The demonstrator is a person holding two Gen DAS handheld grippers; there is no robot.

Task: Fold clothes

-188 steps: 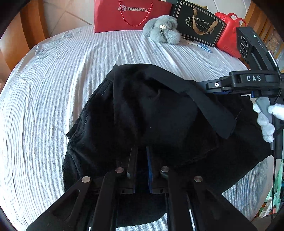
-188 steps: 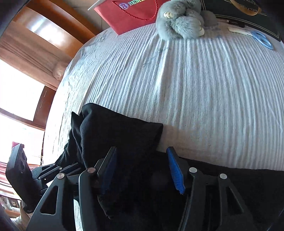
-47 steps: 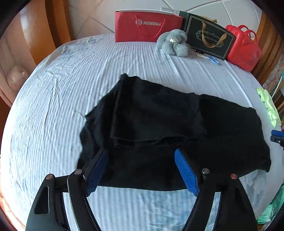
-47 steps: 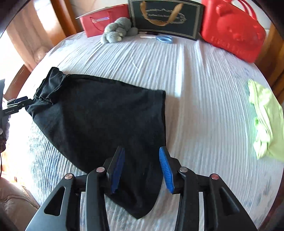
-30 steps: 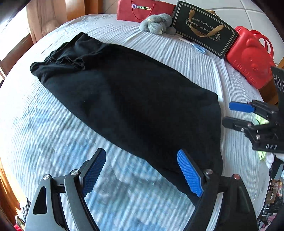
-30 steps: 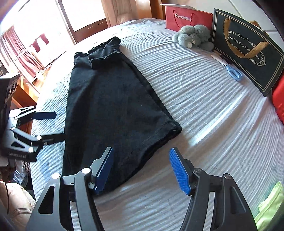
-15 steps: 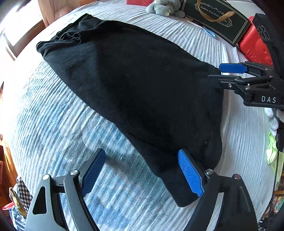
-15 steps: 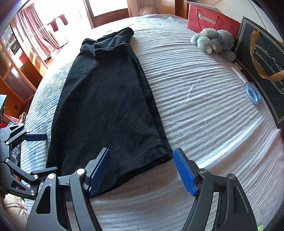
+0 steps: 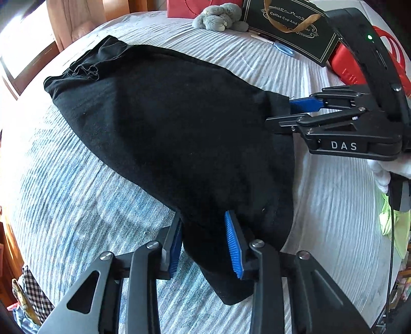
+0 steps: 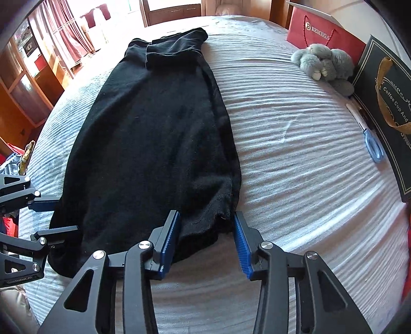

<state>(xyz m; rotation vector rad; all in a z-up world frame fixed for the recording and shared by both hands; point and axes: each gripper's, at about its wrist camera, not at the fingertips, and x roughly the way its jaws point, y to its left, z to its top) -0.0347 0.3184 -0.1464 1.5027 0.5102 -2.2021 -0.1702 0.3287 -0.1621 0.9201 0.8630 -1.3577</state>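
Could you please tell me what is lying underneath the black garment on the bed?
Only the white striped bedspread shows around the black garment, so it appears to rest directly on that; anything beneath the cloth itself is covered.

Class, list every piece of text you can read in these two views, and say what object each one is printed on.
"BEMEGA", with a "B" logo: red paper bag.
"Coffee Cup And S...", rest hidden by the ribbon handle: black gift bag.
"DAS": right gripper body.
Small print on the left gripper body: too blurred to read.
Raised letters on the red case: mostly hidden.
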